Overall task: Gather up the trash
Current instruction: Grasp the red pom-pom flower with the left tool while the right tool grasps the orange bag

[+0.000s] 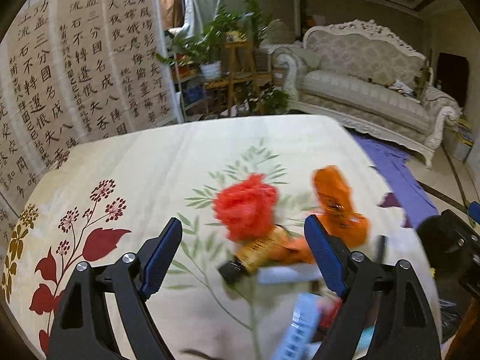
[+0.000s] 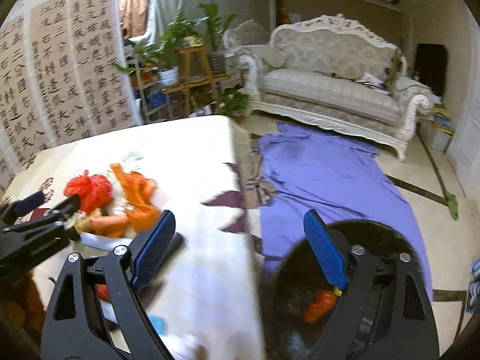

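Floral tablecloth (image 1: 150, 165) strewn with blurred, perhaps plastic wrappers (image 1: 336, 201), calligraphy wall (image 1: 75, 75), ornate sofa (image 2: 330, 90), both grippers' fingers wide, empty

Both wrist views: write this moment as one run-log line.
left gripper: open, empty | right gripper: open, empty | trash pile: on table | bin: holds orange wrapper

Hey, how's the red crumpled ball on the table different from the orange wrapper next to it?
The red crumpled ball is a bunched, roundish clump; the orange wrapper is long and flattened, twisted along its length. The ball is bright red and looks plain, while the wrapper is orange with dark print. In the left wrist view the ball lies left of the wrapper. Both lie loose on the flowered tablecloth, not yet in the black bin.
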Demonstrator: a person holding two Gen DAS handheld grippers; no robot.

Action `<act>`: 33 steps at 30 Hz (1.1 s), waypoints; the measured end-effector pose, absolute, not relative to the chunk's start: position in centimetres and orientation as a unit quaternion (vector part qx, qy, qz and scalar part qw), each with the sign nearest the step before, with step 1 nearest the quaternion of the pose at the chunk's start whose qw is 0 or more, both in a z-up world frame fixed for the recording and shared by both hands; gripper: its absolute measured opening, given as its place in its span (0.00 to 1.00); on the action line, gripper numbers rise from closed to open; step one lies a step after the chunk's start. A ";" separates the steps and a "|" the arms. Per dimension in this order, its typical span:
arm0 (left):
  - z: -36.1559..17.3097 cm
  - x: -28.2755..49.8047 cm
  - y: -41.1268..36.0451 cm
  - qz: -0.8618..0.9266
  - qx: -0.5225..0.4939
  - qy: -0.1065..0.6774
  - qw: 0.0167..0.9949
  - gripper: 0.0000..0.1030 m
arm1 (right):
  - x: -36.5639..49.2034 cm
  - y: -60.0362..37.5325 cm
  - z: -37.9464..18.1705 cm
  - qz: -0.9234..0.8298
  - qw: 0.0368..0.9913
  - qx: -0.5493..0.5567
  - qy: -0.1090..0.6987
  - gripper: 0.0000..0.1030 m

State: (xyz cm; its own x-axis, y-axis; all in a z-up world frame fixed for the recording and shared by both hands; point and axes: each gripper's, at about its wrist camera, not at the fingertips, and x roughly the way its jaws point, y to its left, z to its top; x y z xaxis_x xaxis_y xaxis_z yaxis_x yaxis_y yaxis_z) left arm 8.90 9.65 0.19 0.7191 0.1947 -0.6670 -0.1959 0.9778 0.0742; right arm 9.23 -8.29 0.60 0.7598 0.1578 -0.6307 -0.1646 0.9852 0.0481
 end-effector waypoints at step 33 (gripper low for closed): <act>-0.7 12.1 12.5 0.061 0.018 0.385 0.921 0.39 | 13.4 2.3 -0.8 0.201 0.885 -0.086 0.411 0.09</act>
